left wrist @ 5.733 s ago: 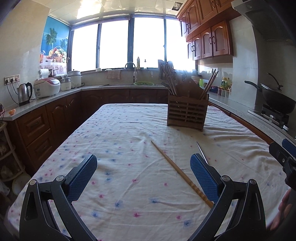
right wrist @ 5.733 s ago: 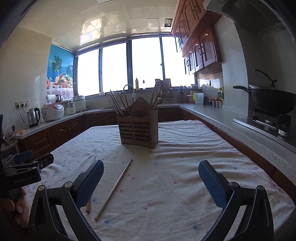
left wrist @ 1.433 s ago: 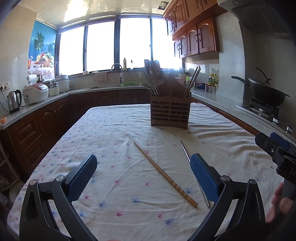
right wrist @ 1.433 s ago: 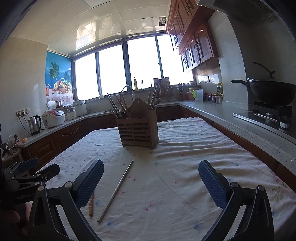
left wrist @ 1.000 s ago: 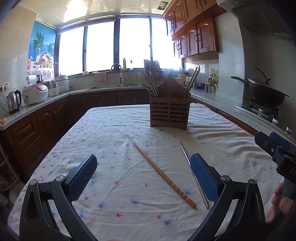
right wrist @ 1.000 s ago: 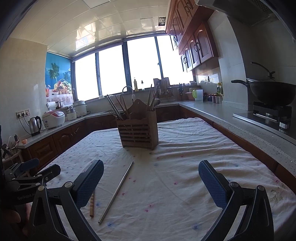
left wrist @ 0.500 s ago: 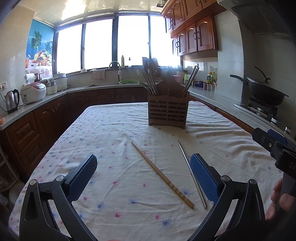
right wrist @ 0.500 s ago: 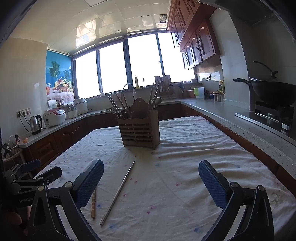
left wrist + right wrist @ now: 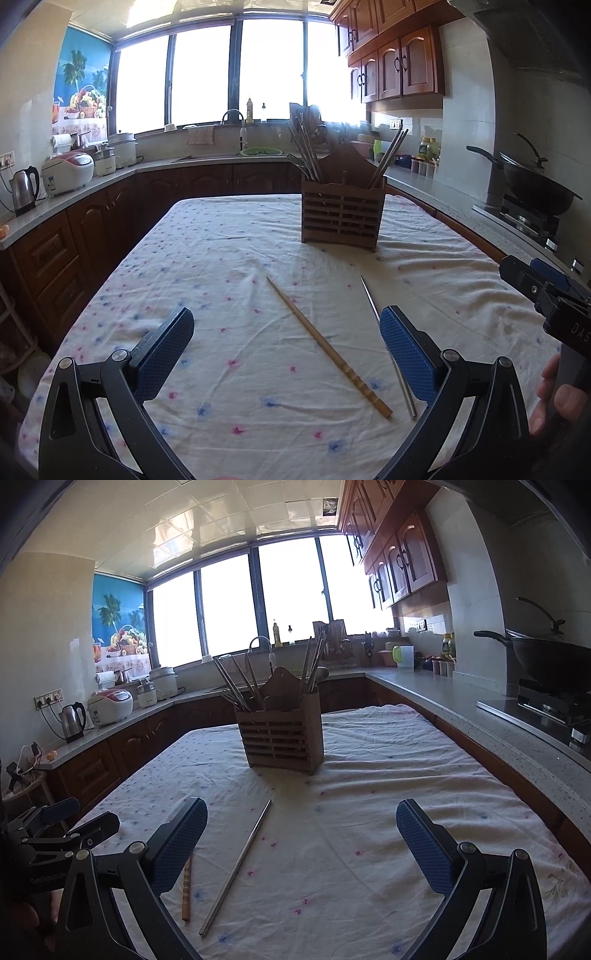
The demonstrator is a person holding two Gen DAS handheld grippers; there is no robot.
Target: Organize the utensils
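A wooden slatted utensil holder [image 9: 340, 218] [image 9: 281, 734] stands mid-table with several chopsticks upright in it. On the flowered cloth lie a bamboo chopstick [image 9: 327, 347] [image 9: 186, 890] and a metal chopstick [image 9: 388, 347] [image 9: 238, 864]. My left gripper [image 9: 286, 350] is open above the cloth, the bamboo chopstick lying between its blue pads; the metal one passes behind the right pad [image 9: 404, 354]. My right gripper [image 9: 301, 843] is open too, the metal chopstick near its left pad [image 9: 177, 845]. Nothing is held.
The table [image 9: 207, 236] sits inside a U-shaped kitchen counter [image 9: 461, 716]. A wok [image 9: 535, 184] sits on the stove at right; kettle [image 9: 24, 188] and rice cooker [image 9: 68, 171] at left. A person's hand [image 9: 561, 398] holds the other gripper at the right edge.
Both grippers have stayed open and drifted slightly forward and to the left; the holder and the two chopsticks have shifted a little in view but lie where they were.
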